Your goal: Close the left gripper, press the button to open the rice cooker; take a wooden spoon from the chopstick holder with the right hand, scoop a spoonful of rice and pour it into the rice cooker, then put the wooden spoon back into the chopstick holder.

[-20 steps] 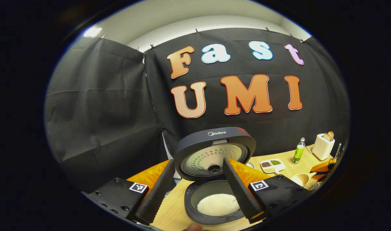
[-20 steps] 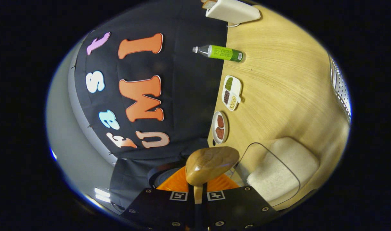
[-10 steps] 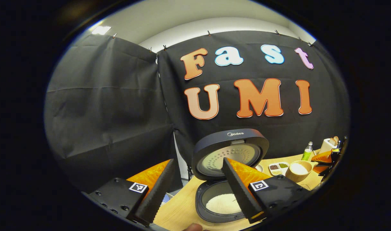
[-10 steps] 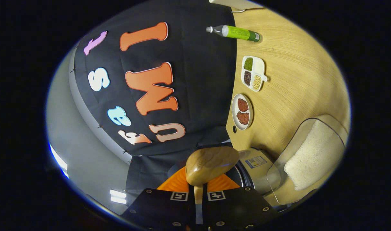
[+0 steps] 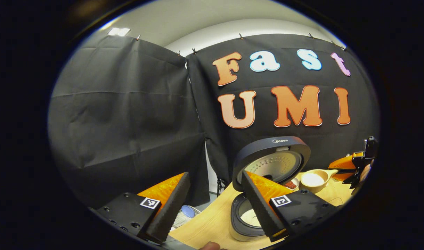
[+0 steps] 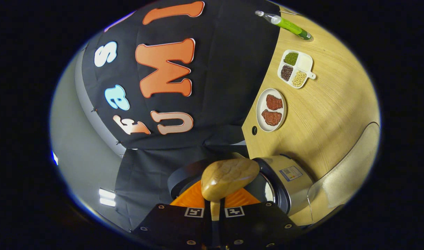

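Note:
In the left gripper view the dark rice cooker (image 5: 271, 163) stands open with its lid tipped up. White rice lies in its pot (image 5: 249, 218), partly behind my right finger. My left gripper (image 5: 214, 175) is open and holds nothing, to the left of the cooker. The wooden spoon (image 5: 312, 180), its bowl full of rice, hangs just right of the lid, held by the right gripper (image 5: 351, 165). In the right gripper view that gripper (image 6: 215, 205) is shut on the handle of the spoon (image 6: 229, 177). The spoon's bowl shows its back, over the cooker (image 6: 288, 182).
A clear rice container (image 6: 347, 170) stands beside the cooker on the wooden table (image 6: 330, 104). Farther off sit a plate of red meat (image 6: 271, 109), a divided dish of beans (image 6: 296, 68) and a green bottle (image 6: 291, 25). A blue-topped item (image 5: 187, 211) lies beyond the table's left edge.
The right gripper has carried the rice-filled spoon from the clear container over to the cooker. The left gripper has swung left, so the cooker now sits farther right in its view.

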